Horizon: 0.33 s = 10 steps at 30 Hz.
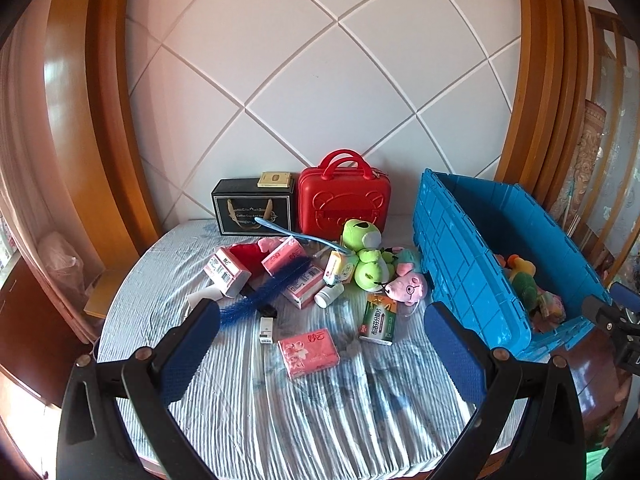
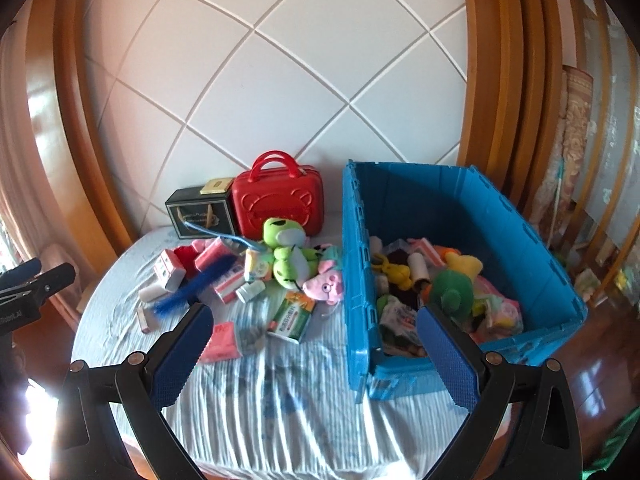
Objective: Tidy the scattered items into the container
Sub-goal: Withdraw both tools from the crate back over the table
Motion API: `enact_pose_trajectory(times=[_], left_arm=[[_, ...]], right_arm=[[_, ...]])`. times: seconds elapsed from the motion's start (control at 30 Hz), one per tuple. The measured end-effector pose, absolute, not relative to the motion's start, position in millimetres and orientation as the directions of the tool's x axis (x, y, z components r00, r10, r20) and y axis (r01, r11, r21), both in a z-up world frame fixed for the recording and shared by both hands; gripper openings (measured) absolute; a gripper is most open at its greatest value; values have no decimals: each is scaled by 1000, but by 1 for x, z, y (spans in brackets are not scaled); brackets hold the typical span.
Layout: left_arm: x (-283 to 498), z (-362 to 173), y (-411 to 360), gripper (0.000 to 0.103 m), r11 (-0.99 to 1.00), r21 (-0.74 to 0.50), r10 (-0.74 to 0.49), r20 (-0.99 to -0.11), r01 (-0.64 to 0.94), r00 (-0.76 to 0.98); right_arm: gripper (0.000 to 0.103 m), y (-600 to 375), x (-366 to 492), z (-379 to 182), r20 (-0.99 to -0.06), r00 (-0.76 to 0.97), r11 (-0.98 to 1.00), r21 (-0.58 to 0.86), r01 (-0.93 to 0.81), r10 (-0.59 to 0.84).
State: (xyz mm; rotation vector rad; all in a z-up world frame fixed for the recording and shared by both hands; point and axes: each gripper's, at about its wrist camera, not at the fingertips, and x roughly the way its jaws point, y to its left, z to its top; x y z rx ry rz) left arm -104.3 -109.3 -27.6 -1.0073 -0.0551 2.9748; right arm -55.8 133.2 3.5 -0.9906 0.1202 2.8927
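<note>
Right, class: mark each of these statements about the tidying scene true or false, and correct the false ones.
1. Both grippers are open and hold nothing. True: the left gripper and the right gripper each show spread fingers with nothing between them.
2. The blue crate is empty. False: it already holds toys and packets.
3. The green frog plush lies inside the crate. False: it lies on the striped cloth, outside the crate.
4. The red case stands against the wall beside the black box. True.
5. The pink tissue pack lies nearest the left gripper. True.
</note>
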Motion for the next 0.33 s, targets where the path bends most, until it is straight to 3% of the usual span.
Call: enact_pose_trajectory(times=[0.33], left_arm=[[-101,-33,-90,103,-998,-5,-45,-621,61,-783]], right_arm=[[103,148,-54,2,-614,-789,-996,64,-66,12]])
